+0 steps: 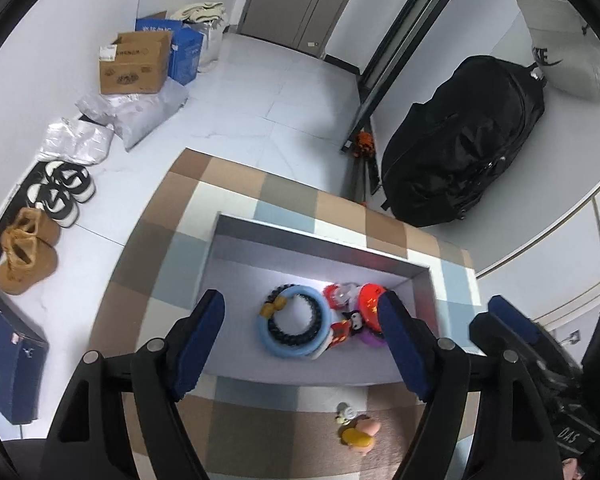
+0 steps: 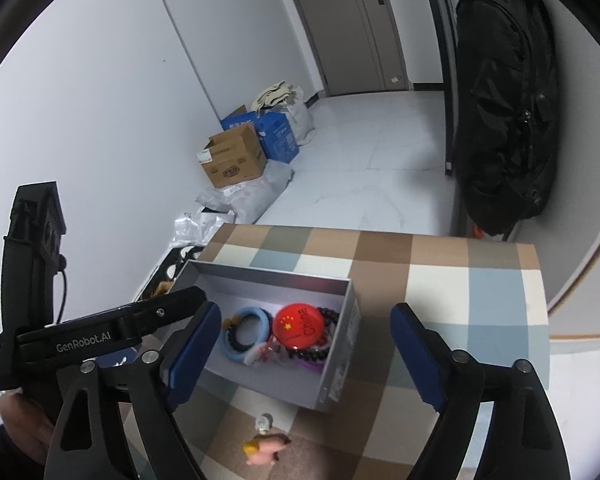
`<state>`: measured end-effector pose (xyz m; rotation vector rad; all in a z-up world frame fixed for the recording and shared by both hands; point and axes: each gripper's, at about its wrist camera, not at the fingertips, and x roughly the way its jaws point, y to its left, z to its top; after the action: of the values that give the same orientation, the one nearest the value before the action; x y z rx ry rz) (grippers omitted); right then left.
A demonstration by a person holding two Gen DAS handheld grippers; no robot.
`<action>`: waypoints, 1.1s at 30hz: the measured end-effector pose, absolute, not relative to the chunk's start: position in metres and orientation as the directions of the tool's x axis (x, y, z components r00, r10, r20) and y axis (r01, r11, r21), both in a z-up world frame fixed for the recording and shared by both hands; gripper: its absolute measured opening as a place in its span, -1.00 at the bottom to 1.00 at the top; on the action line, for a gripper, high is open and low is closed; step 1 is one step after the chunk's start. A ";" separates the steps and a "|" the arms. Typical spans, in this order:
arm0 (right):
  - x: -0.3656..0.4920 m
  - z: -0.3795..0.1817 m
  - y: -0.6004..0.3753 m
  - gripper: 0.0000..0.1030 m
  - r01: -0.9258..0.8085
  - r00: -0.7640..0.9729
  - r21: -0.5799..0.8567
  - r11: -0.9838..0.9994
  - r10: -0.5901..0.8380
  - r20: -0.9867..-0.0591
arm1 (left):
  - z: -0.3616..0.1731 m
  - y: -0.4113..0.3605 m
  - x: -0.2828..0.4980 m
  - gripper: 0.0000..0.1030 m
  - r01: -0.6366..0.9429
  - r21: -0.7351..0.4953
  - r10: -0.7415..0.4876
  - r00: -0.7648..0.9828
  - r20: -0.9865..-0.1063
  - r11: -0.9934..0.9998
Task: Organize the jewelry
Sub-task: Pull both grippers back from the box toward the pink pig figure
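A shallow grey box (image 1: 236, 236) (image 2: 336, 364) stands on the checkered tablecloth. In it lie a light blue ring (image 1: 324, 316) (image 2: 230, 348), a dark beaded bracelet (image 1: 304, 330) (image 2: 332, 314), a red round badge (image 1: 370, 300) (image 2: 298, 326) and a small cartoon charm (image 1: 346, 326). A pink and yellow charm (image 1: 360, 432) (image 2: 266, 448) lies on the cloth in front of the box. My left gripper (image 1: 302, 340) is open and empty above the box. My right gripper (image 2: 306, 348) is open and empty above the box's right side.
The checkered cloth (image 1: 148, 264) (image 2: 460, 280) covers the table. On the floor are cardboard boxes (image 1: 134, 64) (image 2: 234, 158), shoes (image 1: 64, 192) and plastic bags. A black bag (image 1: 460, 140) (image 2: 504, 112) stands at the right.
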<state>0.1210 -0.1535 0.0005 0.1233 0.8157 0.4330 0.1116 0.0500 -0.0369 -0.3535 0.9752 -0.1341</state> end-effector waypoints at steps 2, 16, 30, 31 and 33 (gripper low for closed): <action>0.118 0.000 -0.157 0.74 -0.319 0.607 0.267 0.909 0.412 -0.680 | -0.036 0.051 0.109 0.45 -0.047 -0.355 -0.269 0.560 -0.784 0.934; 0.086 0.003 -0.167 0.93 -0.312 0.641 0.226 0.923 0.380 -0.667 | -0.023 0.038 0.076 0.62 0.006 -0.302 -0.242 0.614 -0.751 0.953; 0.058 -0.004 -0.188 1.00 -0.285 0.652 0.220 0.933 0.357 -0.669 | -0.040 0.018 0.049 0.68 0.051 -0.276 -0.252 0.589 -0.768 0.960; 0.056 -0.005 -0.188 1.00 -0.285 0.650 0.218 0.933 0.355 -0.671 | -0.042 0.016 0.048 0.68 0.063 -0.279 -0.262 0.582 -0.770 0.958; 0.054 -0.006 -0.190 1.00 -0.283 0.650 0.217 0.934 0.353 -0.673 | -0.046 0.010 0.046 0.68 0.085 -0.278 -0.276 0.562 -0.779 0.957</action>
<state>0.0540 -0.1896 -0.0056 0.0949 0.7840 0.3619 0.0461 0.0102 -0.0458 -0.2185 0.9518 -0.2148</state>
